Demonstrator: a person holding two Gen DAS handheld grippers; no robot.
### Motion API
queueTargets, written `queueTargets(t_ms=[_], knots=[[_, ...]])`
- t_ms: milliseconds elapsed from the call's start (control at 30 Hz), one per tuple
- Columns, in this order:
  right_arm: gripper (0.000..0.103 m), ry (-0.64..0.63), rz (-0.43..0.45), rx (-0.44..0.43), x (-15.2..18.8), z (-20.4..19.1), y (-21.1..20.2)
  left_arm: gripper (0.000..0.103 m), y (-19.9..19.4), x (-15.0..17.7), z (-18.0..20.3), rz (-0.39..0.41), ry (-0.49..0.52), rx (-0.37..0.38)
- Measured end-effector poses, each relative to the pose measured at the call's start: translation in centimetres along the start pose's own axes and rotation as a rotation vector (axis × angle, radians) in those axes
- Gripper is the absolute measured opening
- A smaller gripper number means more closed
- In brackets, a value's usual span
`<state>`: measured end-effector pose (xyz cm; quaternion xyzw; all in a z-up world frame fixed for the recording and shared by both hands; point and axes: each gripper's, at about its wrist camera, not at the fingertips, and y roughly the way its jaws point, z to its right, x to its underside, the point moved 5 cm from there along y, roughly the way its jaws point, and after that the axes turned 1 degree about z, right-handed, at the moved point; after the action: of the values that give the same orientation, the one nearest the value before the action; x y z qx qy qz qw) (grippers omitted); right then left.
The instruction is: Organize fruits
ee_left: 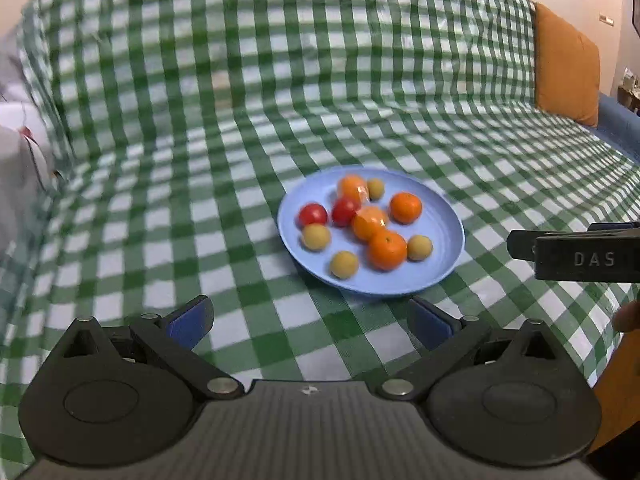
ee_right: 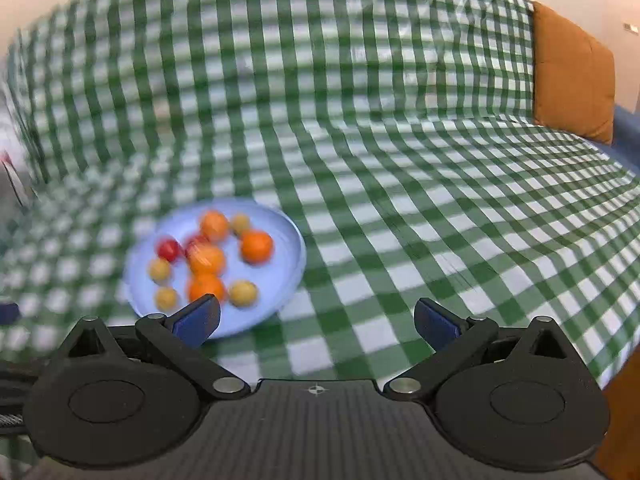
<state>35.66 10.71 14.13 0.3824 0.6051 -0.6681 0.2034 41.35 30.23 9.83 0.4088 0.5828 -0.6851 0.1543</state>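
Green-and-white checked cloth [ee_left: 200, 140] covers seat and backrest alike; you have open fabric on every side of the plate. Its near hem drops off at 5 o'clock in both wrist views, bare wood-coloured surface showing past it. Orange cushion [ee_left: 568, 68] stands at 2 o'clock against the backrest, a blue couch arm [ee_left: 618, 124] just beyond it. White fabric bunches at the 9 o'clock edge of the left view.

Blue plate [ee_left: 440, 224] lies flat on the cloth: round, no long axis, rim level. In the left view it sits just ahead of centre, toward 1 o'clock; in the right view, blurred, it sits at 10 o'clock, its near rim partly behind your gripper's left pad.

On the plate: four mandarins [ee_left: 387, 250], two of them in clear wrap; four yellowish plums [ee_left: 343, 264]; two red tomatoes [ee_left: 313, 214] at the plate's 9 o'clock. All loosely clustered, several touching.

Your left gripper [ee_left: 310, 318] stands wide, blue pads apart, only cloth between them, short of the plate's near rim. Your right gripper [ee_right: 316, 320] is likewise spread wide, gripping nothing; its dark finger also enters the left view at 3 o'clock.
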Motion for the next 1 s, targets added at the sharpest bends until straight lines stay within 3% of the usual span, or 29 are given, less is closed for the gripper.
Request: queueTargets(t_ms=[167,567,1000], knots=[[0.102,0.012,-0.032,0.002,0.3,-0.4,1.4,0.103,0.5,0.1,-0.7,-0.027,-0.052,-0.007],[0.102,-0.125,-0.02,0.001,0.5,-2.4,1.7,0.103,1.3,-0.2,-1.8,-0.072,-0.128,0.017],[0.102,-0.166,-0.003,-0.007,0.4,-2.8,1.4,0.103,1.5,0.0,-0.9,-0.087,-0.133,0.009]])
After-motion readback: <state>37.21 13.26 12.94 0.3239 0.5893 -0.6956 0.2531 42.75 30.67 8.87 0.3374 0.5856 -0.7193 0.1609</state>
